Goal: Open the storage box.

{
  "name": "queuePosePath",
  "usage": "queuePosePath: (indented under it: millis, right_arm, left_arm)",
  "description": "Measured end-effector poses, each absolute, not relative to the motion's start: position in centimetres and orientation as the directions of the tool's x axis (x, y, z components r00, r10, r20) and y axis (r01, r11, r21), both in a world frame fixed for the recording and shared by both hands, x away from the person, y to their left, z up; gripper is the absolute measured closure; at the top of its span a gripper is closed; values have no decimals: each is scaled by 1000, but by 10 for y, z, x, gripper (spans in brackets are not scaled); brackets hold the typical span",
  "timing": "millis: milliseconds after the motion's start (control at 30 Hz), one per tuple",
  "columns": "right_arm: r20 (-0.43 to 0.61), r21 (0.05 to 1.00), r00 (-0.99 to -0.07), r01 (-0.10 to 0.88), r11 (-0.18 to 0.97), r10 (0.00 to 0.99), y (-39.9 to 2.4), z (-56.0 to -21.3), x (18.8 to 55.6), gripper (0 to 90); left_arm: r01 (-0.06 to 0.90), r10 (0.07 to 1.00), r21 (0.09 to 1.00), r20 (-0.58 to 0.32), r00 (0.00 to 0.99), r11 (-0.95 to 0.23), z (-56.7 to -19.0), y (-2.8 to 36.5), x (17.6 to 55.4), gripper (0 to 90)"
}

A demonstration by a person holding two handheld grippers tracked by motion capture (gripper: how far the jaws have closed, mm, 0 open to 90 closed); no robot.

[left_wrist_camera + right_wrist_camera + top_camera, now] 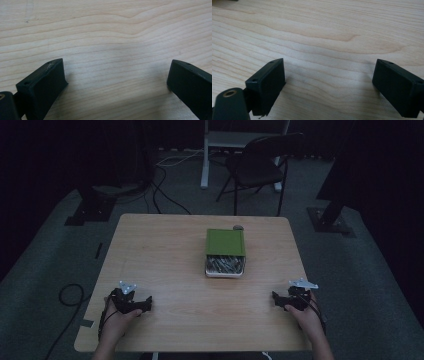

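Observation:
A green box lies at the middle of the wooden table, its lid slid back so that several metal pieces show in the near end. A small grey object sits just behind it. My left gripper rests on the table near the front left, held by a hand; my right gripper rests near the front right. In the left gripper view the left gripper stands open over bare wood. In the right gripper view the right gripper is likewise open with nothing between its jaws.
Beyond the table stand a dark folding chair and a white table leg. Cables run over the grey floor at the back left, and a cable loop lies at the left.

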State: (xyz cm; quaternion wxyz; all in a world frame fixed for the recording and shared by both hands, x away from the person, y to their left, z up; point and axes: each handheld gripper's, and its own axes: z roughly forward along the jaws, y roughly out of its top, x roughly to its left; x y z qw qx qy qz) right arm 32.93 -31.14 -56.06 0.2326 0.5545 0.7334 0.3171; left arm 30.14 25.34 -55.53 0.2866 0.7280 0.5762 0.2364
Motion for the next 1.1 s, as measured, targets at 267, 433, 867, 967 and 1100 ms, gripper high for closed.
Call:
queuePosePath:
  millis: [267,433,867,967,1100]
  right_arm:
    - [10,723,-277,666,184,961,-311,-561,329,106]
    - [10,723,-277,665,184,961,-311,-561,329,106]
    - [10,723,-277,666,184,961,-311,-561,329,106]
    - [10,723,-277,666,184,961,-311,-561,329,106]
    - [10,723,-277,666,184,961,-311,-561,329,106]
  left_arm:
    - [681,959,696,40,282,-229,-555,249,301,26]
    - [671,950,695,57,305,-257,-555,243,302,27]
    - [591,893,697,165,419,-406,-549,211,311,27]
    - [570,874,694,183,450,-439,-547,201,313,27]
    - [546,856,694,204,475,-468,-546,190,317,27]
